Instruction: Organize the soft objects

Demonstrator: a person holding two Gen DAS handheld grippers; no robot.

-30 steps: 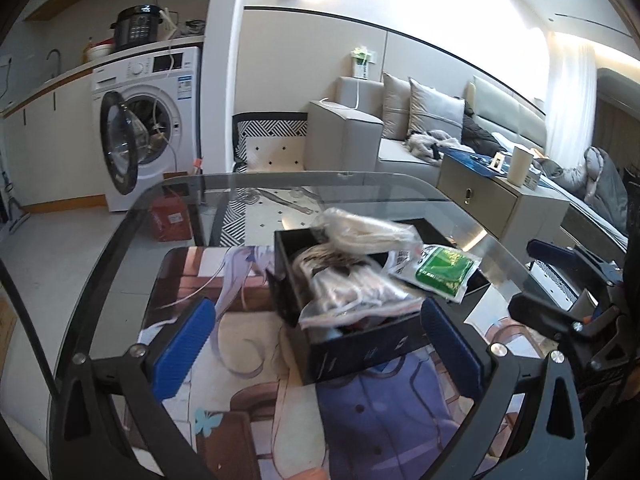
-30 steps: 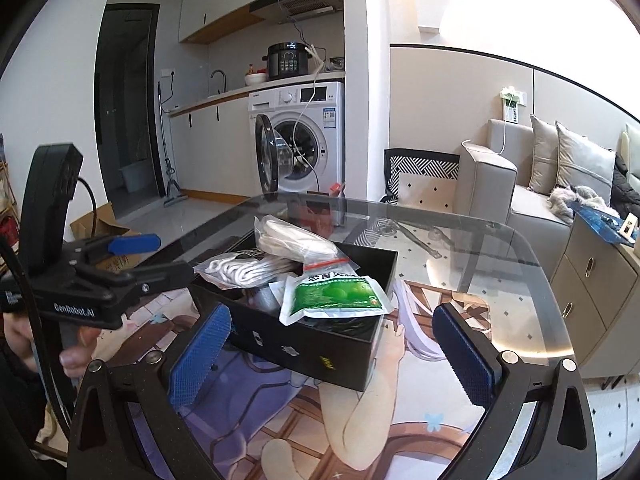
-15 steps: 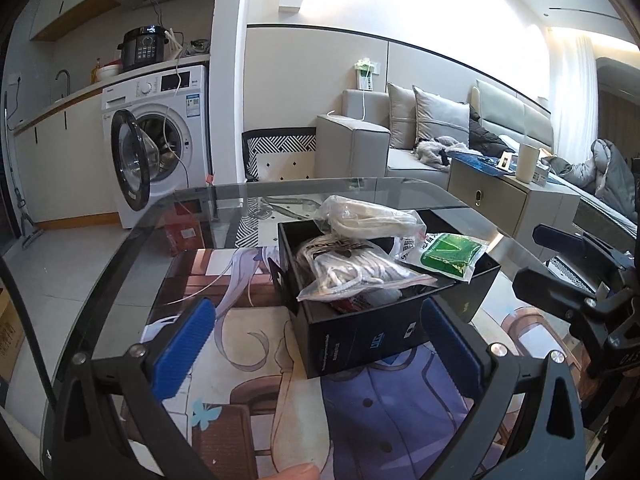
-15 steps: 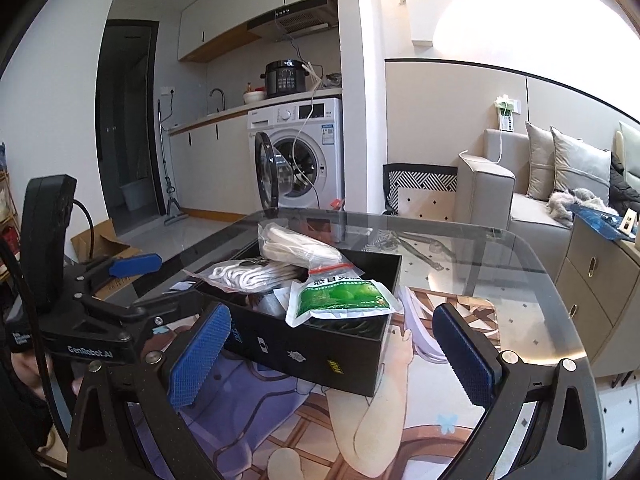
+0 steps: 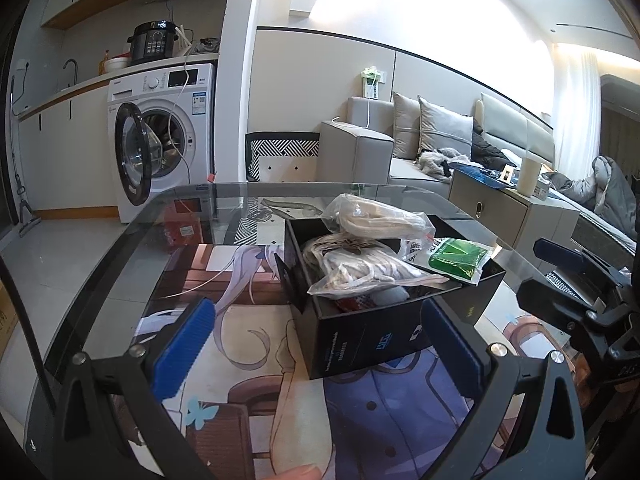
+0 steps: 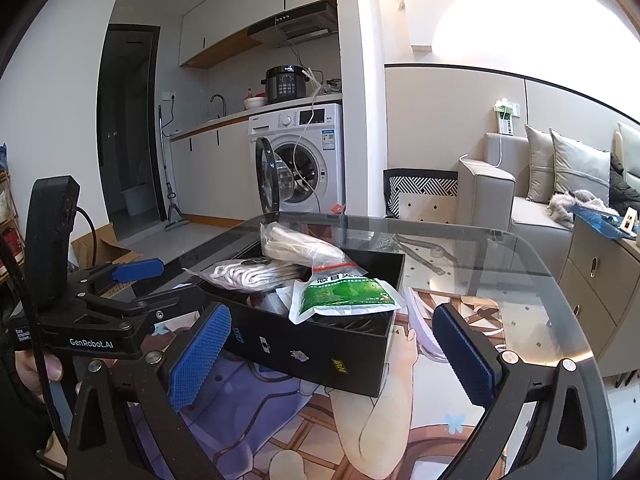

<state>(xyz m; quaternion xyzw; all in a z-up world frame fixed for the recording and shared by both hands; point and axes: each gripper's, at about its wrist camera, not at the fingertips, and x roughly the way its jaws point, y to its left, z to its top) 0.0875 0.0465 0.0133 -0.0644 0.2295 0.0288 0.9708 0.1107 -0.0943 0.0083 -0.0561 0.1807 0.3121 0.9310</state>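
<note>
One black box (image 5: 384,328) sits mid-frame on the glass desk (image 5: 120,256), holding three soft packets: two clear bags of pale fabric (image 5: 376,220) (crinkled) and one green pouch (image 6: 344,294). Both the left hand-held gripper (image 5: 316,344) and the right hand-held gripper (image 6: 332,356) are spread, empty.

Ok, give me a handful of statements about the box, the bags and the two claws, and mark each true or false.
1. Both claws are open and hold nothing. True: the left claw and right claw are spread wide and empty.
2. The green packet lies on the mat beside the box. False: it rests on top of the black box, at its edge.
3. The washing machine door is shut. False: it stands open.
4. Two clear bags of pale fabric sit in the box. True.
5. The box stands on a glass table. True.
</note>
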